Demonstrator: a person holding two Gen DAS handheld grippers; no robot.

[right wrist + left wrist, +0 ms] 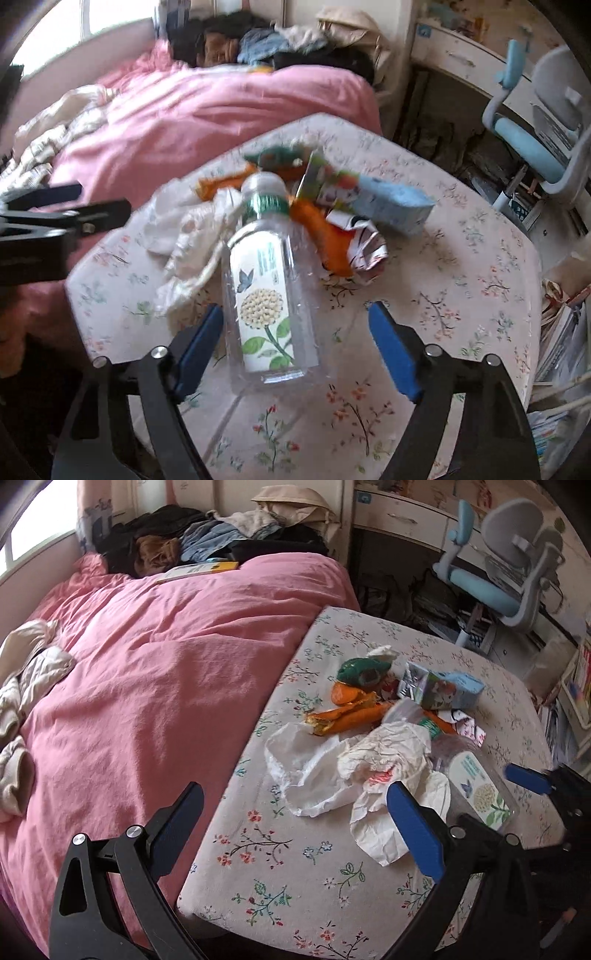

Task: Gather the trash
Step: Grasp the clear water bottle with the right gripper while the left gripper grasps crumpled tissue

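Observation:
A pile of trash lies on the floral-covered table [295, 867]: crumpled white paper [369, 771], orange wrappers [347, 712], a green wrapper [364, 670], a blue carton [447, 688] and a clear plastic bottle [264, 295] with a flower label, lying on its side. My left gripper [295, 812] is open above the table's near left edge, short of the white paper. My right gripper [295, 343] is open with the bottle's lower half between its fingers, not touching. The right gripper's blue pad shows in the left wrist view [528, 779]; the left gripper shows in the right wrist view [66, 218].
A bed with a pink duvet [147, 664] sits left of the table, with clothes piled at its far end [221, 535]. A blue and grey desk chair [509, 576] and a white desk [399, 517] stand at the back right. Books and papers [565, 332] are stacked at the right.

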